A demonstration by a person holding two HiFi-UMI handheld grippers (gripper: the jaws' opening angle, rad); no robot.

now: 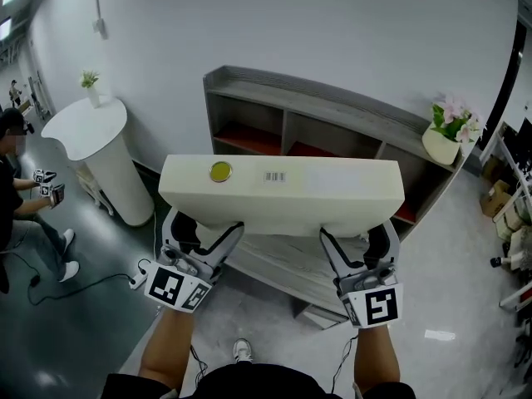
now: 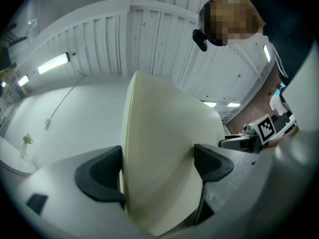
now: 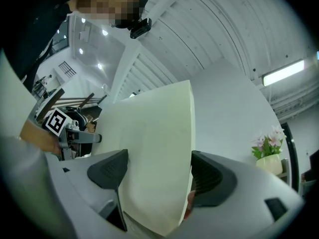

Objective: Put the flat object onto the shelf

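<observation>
A flat cream box (image 1: 281, 191) with a yellow round sticker and a barcode label is held up level in front of the grey shelf unit (image 1: 332, 110). My left gripper (image 1: 208, 231) is shut on the box's near left edge, and my right gripper (image 1: 353, 233) is shut on its near right edge. In the left gripper view the cream box (image 2: 159, 158) fills the gap between the black pads (image 2: 97, 178). The right gripper view shows the cream box (image 3: 154, 153) clamped the same way between that gripper's pads (image 3: 209, 178). The box hides the shelf's lower middle compartments.
The shelf's open compartments have red floors (image 1: 249, 138). A pale vase of pink flowers (image 1: 447, 135) stands on the shelf's right end. A white rounded stand (image 1: 100, 152) with a small plant is at left. A person (image 1: 21, 198) holding grippers stands at far left. Cables and a power strip (image 1: 137, 279) lie on the floor.
</observation>
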